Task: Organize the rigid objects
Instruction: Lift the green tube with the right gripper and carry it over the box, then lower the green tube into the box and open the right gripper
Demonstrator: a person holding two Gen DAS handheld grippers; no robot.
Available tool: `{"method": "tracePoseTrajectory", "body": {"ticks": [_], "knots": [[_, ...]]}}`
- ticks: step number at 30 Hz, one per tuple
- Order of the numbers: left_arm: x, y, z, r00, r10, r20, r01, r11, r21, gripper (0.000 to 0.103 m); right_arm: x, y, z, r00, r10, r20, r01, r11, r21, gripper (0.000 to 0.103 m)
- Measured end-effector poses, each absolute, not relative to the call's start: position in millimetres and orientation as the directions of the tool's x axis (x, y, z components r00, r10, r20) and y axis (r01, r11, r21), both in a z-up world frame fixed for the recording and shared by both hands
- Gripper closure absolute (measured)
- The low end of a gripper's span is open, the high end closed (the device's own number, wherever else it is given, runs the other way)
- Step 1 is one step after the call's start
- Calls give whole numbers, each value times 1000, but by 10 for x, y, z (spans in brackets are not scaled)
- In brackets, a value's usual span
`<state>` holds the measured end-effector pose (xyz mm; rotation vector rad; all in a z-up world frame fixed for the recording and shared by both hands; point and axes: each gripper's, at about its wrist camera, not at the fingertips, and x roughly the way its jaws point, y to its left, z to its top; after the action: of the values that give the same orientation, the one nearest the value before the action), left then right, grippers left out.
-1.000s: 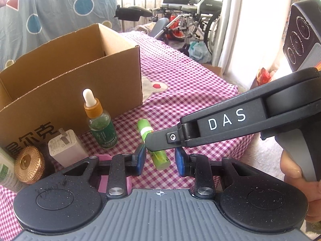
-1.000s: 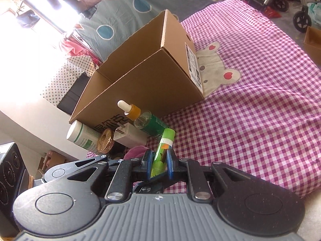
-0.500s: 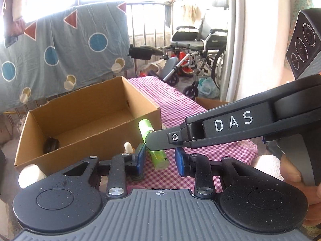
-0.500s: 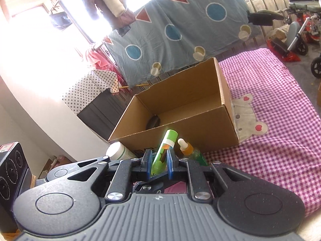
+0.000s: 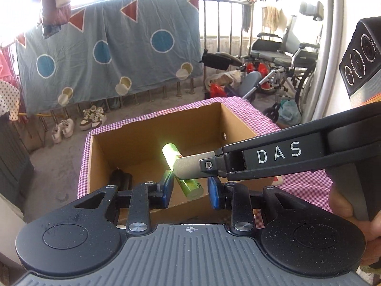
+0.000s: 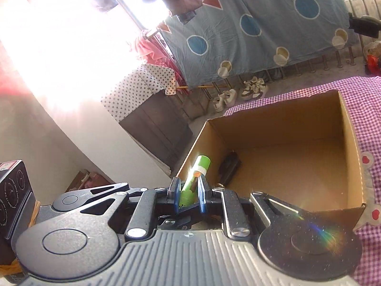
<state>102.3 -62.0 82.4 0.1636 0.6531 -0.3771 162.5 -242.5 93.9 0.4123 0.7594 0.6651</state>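
My right gripper (image 6: 188, 199) is shut on a green tube (image 6: 194, 181) and holds it in the air over the near left corner of an open cardboard box (image 6: 352, 147). In the left wrist view the green tube (image 5: 190, 187) hangs in the right gripper's fingers (image 5: 190, 164) above the box (image 5: 238, 121). My left gripper (image 5: 189, 190) is open and empty, just below and behind the tube. A black object (image 5: 121, 178) lies in the box's left corner; it also shows in the right wrist view (image 6: 228, 169).
The box stands on a pink checked cloth (image 5: 307, 186). A blue sheet with circles (image 5: 107, 54) hangs on a railing behind. A wheelchair (image 5: 281, 59) stands at the back right. Shoes (image 5: 78, 124) lie on the floor.
Both grippers have risen from the cloth to above the box. The green tube has been lifted with the right gripper. The bottles beside the box have dropped out of view.
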Motion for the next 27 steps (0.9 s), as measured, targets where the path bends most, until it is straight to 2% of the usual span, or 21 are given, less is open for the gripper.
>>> {"method": "tracePoseTrajectory", "body": {"ticks": [8,12,19,27], "knots": [[1979,-269,447,558,-264,-787,332,940,-81,73,2684,-2085,426,343,694,-633,-270,718,641,85],[2274,-253,235,491,-221,-843,305,950,-72,73,3035,-1963,125,275,681,-679,-197,731,653,85],[2387,-356,5,461,-94,-882,322,944,67,71,3304,-1833,-293,206,677,-706,-103,733,673,85],[2283,-248,180,495,-98,-863,312,947,71,69,3254,-1976,-277,210,719,-663,-57,686,726,85]]}}
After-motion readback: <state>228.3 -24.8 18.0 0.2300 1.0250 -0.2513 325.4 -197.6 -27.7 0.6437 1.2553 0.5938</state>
